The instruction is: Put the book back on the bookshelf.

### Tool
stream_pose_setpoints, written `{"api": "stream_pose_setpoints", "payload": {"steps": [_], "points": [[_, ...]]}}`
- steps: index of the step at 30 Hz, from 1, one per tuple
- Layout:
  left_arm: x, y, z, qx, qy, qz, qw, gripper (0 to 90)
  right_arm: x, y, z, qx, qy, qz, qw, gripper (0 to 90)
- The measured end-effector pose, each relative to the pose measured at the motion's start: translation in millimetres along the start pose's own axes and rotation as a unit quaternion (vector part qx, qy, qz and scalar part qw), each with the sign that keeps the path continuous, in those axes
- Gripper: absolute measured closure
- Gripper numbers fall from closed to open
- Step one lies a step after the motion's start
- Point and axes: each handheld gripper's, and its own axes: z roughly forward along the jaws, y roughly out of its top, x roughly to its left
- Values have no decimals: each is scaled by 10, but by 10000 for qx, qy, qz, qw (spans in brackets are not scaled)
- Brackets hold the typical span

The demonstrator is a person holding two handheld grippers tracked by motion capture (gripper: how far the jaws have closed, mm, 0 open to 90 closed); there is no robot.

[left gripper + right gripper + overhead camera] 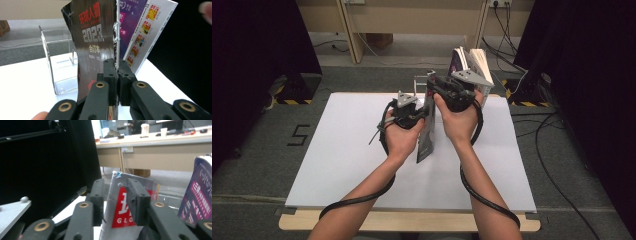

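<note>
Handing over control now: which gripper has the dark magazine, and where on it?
The left gripper is shut on the dark magazine, gripping its lower edge. The right gripper has its jaws open around the magazine's top corner, not pressing.

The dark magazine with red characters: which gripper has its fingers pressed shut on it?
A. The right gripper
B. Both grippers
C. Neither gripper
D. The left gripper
D: the left gripper has its fingers pressed together on the dark magazine, while the right gripper stands parted around its top edge.
</note>
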Motion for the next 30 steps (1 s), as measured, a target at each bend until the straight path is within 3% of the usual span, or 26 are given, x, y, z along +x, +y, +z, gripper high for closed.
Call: {"api": "stream_pose_setpoints", "payload": {"steps": [4,8,9,17,22,24,28,30], "points": [[67,-7,-83,-79,-37,-14,10000,870,-84,-61,-160,-90,33,130,9999,654],[128,-8,-128,-108,-52,-34,9999,870,-217,-184,-281,-27,-99,218,9997,654],[155,-9,-142,-108,-66,-46,9999,871,-346,-300,-368,33,-230,278,9993,654],[257,17,-233,-116,-147,-7,9998,872,-734,-827,-715,408,-583,544,9960,654],[313,23,-270,-107,-191,21,9998,872,-954,-1277,-922,671,-877,852,9902,656],[335,25,-278,-106,-213,-3,9997,872,-1039,-1430,-951,909,-956,881,9873,656],[355,60,-294,-154,-227,-7,9996,872,-1120,-1669,-1048,993,-1081,996,9841,661],[353,82,-304,-214,-226,4,9995,872,-1149,-1769,-1094,1019,-1120,919,9842,662]]}}
